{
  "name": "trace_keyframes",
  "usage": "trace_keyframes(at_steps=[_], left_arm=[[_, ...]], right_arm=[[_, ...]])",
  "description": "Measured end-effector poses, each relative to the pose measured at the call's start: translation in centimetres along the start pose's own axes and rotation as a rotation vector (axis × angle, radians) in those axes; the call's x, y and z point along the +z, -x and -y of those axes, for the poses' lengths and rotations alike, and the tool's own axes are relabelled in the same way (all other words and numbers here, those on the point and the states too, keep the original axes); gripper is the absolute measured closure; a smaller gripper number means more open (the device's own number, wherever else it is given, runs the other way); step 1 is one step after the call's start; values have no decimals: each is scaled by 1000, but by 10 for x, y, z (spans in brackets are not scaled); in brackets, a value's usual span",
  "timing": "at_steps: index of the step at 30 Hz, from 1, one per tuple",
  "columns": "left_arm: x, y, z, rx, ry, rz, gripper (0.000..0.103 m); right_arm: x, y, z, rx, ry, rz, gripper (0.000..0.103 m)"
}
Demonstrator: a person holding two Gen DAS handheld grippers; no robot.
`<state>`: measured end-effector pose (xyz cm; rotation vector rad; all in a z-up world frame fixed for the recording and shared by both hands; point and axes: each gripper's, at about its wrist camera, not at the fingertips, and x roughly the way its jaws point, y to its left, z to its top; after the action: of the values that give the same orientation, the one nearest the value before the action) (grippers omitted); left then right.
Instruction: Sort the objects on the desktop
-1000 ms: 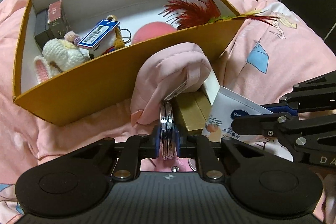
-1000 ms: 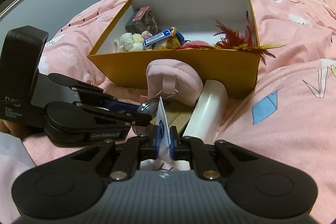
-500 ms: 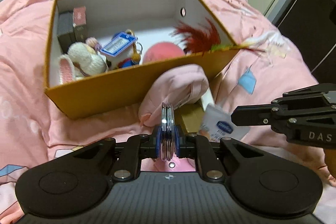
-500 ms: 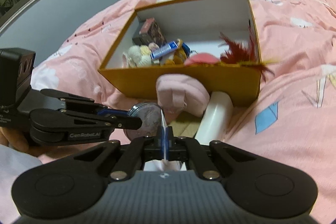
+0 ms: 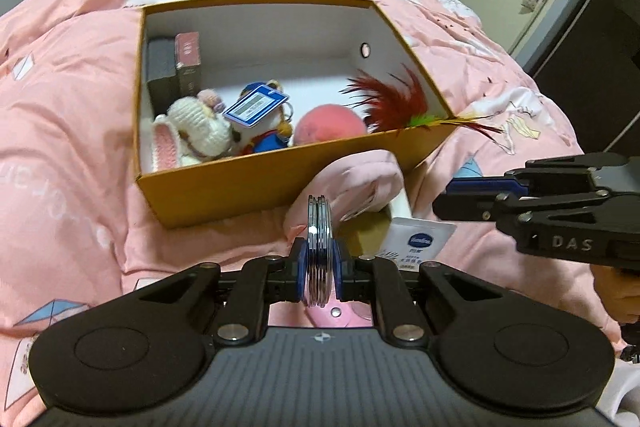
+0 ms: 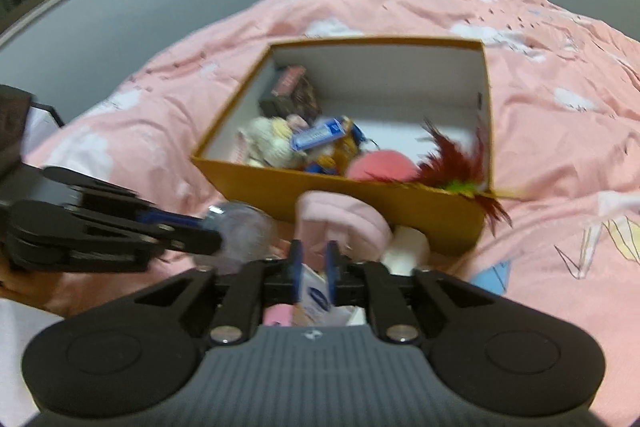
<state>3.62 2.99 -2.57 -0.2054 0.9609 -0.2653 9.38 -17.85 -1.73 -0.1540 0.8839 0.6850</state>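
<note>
Left wrist view
- Left gripper [image 5: 319, 269]: clenched on a round metal compact [image 5: 319, 227], held edge-on between the blue pads; stacked chrome rims show.
- Right gripper [image 5: 454, 195]: enters from the right at the level of the box front; from here its jaw state cannot be told.
- Box [image 5: 248, 183]: open mustard cardboard, white inside, resting on a pink printed duvet [image 5: 72, 155].
- Box contents: two dark upright cartons [image 5: 174, 67] in the left rear corner; a crocheted bunny [image 5: 192, 133]; a plush keychain with a blue tag [image 5: 258, 103]; a pink ball [image 5: 330, 125]; a red feather [image 5: 394, 101] overhanging the right front corner.
- Outside the box: a soft pink pouch [image 5: 352, 183] against the front wall; a white sachet with a blue logo [image 5: 418, 241] lying just beside it.

Right wrist view (blurred)
- Right gripper [image 6: 313, 269]: jaws opening; the white sachet [image 6: 314, 293] sits between the pads, apparently released and not pinched.
- Left gripper [image 6: 200, 229]: at left, carrying the compact [image 6: 244, 227], which reads as a smooth, shiny disc.
- White tube [image 6: 406, 247]: rigid cylinder lying by the box front wall.

Step in hand (judgement)
- Action: carry the compact over the front wall and release it inside the box.
- Technique: keep the grip firm, since polished metal slips; clear the rim, aim for the bare white floor at the rear, lower before releasing.
- Caution: avoid the feather and the light box wall.
</note>
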Motion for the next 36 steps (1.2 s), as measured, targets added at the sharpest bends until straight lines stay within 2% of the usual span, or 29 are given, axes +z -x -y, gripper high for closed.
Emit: trace_keyframes(at_steps=[5, 7, 12, 17, 20, 30, 36], left_arm=[[-1, 0, -6, 13, 17, -2, 89], [-1, 1, -6, 13, 17, -2, 89], [-2, 3, -5, 17, 17, -4, 89], [-2, 4, -5, 19, 14, -1, 89], [-1, 6, -4, 19, 14, 4, 89], [15, 21, 1, 17, 18, 47, 89], [36, 28, 4, 42, 8, 97, 89]], right_arm=[[0, -21, 13, 10, -30, -48, 60], [0, -31, 16, 36, -21, -77, 57], [-3, -44, 3, 63, 88, -130, 58], [-9, -40, -7, 84, 156, -157, 98], [-9, -33, -9, 94, 147, -153, 99], [24, 21, -23, 160, 137, 22, 100], [54, 40, -33, 112, 160, 156, 100]])
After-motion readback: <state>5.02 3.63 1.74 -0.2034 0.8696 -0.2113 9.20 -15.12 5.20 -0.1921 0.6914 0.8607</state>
